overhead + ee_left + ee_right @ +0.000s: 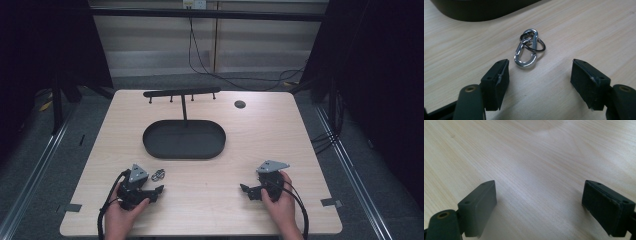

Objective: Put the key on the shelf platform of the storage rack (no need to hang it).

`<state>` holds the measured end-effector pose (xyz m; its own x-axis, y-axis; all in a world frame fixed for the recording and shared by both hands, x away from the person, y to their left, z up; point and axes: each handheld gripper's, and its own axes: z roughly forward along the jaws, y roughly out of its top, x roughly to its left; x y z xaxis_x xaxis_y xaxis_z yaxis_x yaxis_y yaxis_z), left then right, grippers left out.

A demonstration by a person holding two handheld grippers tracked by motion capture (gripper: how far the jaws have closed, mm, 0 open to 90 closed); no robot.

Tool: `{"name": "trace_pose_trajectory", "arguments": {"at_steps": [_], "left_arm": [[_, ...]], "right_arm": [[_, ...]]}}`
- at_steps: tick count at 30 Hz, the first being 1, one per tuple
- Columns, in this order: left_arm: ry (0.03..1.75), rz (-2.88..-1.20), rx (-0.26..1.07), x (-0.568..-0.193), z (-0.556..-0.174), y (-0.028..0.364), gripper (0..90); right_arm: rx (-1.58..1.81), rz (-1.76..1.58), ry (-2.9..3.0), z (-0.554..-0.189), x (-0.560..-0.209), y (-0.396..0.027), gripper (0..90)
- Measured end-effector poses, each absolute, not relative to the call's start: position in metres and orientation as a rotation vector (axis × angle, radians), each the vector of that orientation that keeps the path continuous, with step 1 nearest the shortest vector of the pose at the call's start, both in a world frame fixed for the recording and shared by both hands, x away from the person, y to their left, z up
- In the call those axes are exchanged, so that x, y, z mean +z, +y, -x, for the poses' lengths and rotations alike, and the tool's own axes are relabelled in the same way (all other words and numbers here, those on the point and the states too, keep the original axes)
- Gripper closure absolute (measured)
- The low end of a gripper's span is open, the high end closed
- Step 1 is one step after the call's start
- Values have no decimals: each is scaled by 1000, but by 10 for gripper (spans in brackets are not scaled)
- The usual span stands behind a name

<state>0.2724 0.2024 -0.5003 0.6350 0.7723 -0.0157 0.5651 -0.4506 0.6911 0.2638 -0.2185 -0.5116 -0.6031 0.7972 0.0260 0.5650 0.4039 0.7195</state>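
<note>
A shiny metal carabiner (526, 48) with a dark key ring (534, 43) looped through it lies flat on the wooden table. In the high view the carabiner (158, 174) rests just in front of the black oval tray (150, 142). My left gripper (540, 75) is open, its jaws low over the table just short of the carabiner, nothing between them. In the high view the left gripper (152, 191) sits near the front left, held by a hand. My right gripper (540, 200) is open over bare wood; it is at the front right (247, 191).
Behind the tray stands a black T-shaped rack (182, 93) with small pegs along its bar. A round dark grommet (240, 104) sits at the back right of the table (210, 200). Cables trail on the floor beyond the far edge.
</note>
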Motion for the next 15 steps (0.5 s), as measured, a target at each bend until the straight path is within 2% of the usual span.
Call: {"name": "trace_pose_trajectory", "arguments": {"at_steps": [15], "left_arm": [[1103,-2187,353,-489,-286,197,447]], "right_arm": [[1013,-1182,2343,-264,-512,-218,118]]}}
